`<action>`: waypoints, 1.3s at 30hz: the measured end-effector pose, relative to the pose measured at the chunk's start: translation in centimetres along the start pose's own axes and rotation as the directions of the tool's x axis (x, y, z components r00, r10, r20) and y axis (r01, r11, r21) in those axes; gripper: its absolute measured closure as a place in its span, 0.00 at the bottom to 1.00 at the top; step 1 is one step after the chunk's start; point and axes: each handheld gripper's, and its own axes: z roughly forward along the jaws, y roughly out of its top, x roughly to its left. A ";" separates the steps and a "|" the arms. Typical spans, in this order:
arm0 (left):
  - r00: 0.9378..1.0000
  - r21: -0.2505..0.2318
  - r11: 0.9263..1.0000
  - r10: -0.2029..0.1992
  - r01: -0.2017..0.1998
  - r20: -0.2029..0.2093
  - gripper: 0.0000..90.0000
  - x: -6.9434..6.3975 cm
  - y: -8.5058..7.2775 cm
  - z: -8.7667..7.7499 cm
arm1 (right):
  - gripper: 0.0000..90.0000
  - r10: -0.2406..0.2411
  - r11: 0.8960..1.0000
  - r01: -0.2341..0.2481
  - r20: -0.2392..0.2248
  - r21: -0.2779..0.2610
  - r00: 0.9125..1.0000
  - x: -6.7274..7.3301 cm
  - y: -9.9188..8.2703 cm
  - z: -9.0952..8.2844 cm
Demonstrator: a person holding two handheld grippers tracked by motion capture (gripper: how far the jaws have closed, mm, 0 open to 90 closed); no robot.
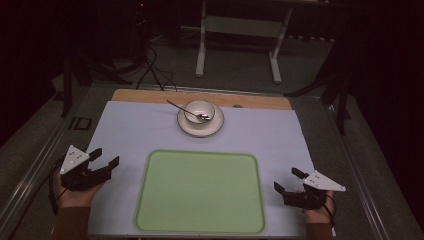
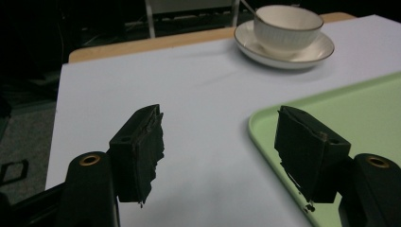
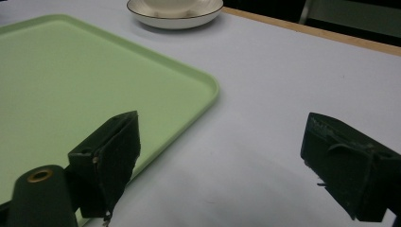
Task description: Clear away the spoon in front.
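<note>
Spoon [image 1: 187,112] in cup [image 1: 199,111] (high view); both grippers, left [image 1: 106,158] and right [image 1: 286,180], released, empty

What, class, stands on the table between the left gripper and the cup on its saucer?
Nothing visible does. The left gripper hangs open beside the green tray, and bare white sheet lies between it and the cup, which sits on its saucer with a spoon in it. The tray lies off to the side of that line.

One tray [image 1: 200,192], one bowl [image 1: 199,111], one saucer [image 1: 187,127] and one spoon [image 1: 187,111] lie on a table [image 1: 130,130]; two grippers, left [image 1: 105,161] and right [image 1: 286,181], flank them.
</note>
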 end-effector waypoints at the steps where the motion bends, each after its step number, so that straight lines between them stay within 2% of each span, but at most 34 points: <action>1: 1.000 0.000 1.000 0.000 0.000 0.000 0.37 0.0 0.0 0.0 | 0.14 0.000 1.000 0.000 0.000 0.000 1.000 0.0 0.0 0.0; 9: 1.000 -0.036 0.999 0.018 -0.018 0.016 0.37 -0.3 2.0 0.7 | 0.14 0.002 1.000 -0.002 -0.003 0.000 1.000 0.0 0.0 0.0; 17: 0.997 -0.042 0.997 0.062 -0.061 0.037 0.37 -1.2 3.7 1.6 | 0.14 0.004 1.000 -0.004 -0.006 -0.002 1.000 0.0 0.0 0.0; 21: 0.995 -0.031 0.996 0.083 -0.082 0.047 0.37 -1.6 4.5 2.5 | 0.14 0.004 1.000 -0.004 -0.006 -0.003 1.000 0.0 0.0 -0.1; 33: 0.994 -0.035 0.995 0.094 -0.091 0.064 0.37 -1.8 6.1 4.0 | 0.15 0.006 1.000 -0.006 0.001 -0.004 1.000 0.0 0.0 -0.1; 39: 0.995 -0.049 0.996 0.078 -0.075 0.066 0.38 -1.6 7.4 4.8 | 0.15 0.005 1.000 -0.005 0.000 -0.006 1.000 0.0 0.0 -0.1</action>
